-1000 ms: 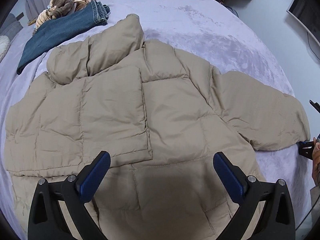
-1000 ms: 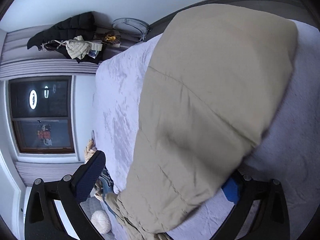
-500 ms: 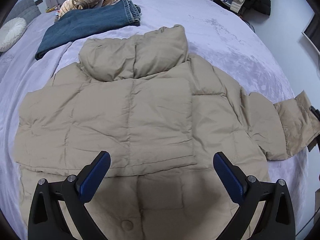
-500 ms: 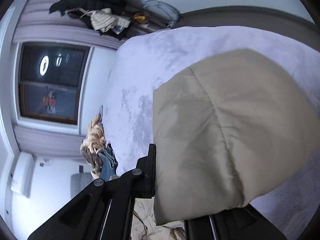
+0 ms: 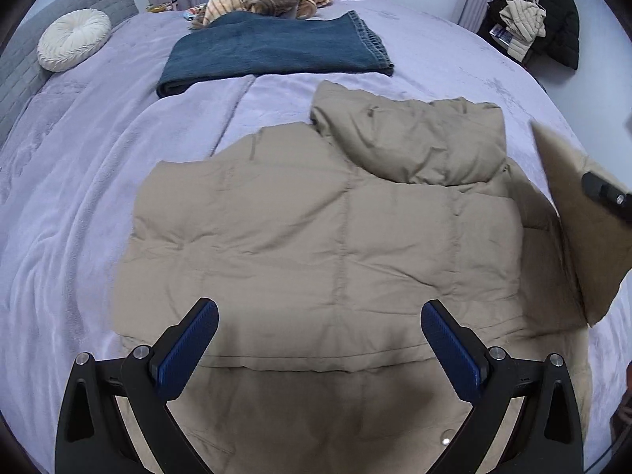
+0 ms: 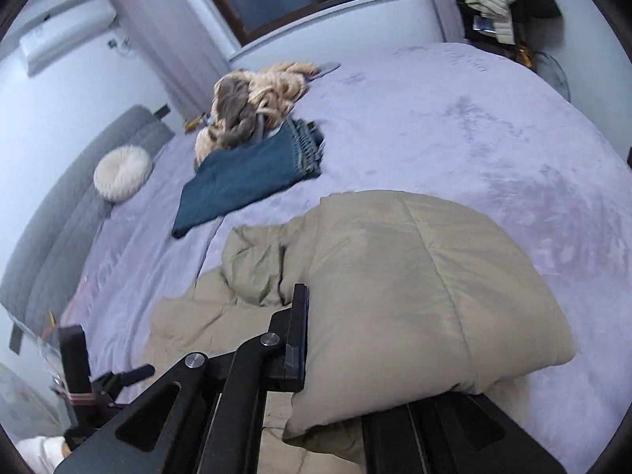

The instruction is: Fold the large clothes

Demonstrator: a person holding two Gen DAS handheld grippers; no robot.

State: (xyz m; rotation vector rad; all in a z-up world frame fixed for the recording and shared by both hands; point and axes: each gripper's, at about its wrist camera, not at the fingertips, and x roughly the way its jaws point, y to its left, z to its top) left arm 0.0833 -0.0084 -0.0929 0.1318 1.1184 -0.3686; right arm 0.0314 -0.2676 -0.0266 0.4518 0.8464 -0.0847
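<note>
The beige puffer jacket (image 5: 328, 237) lay across the centre of the lavender bed (image 5: 79, 205), the left gripper (image 5: 319, 339) spread wide and empty above its hem, while the right gripper (image 6: 335, 359) pinched its lifted sleeve (image 6: 414, 300) at lower centre.

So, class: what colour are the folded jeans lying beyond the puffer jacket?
Dark blue denim; the folded jeans show best in the left wrist view.
</note>
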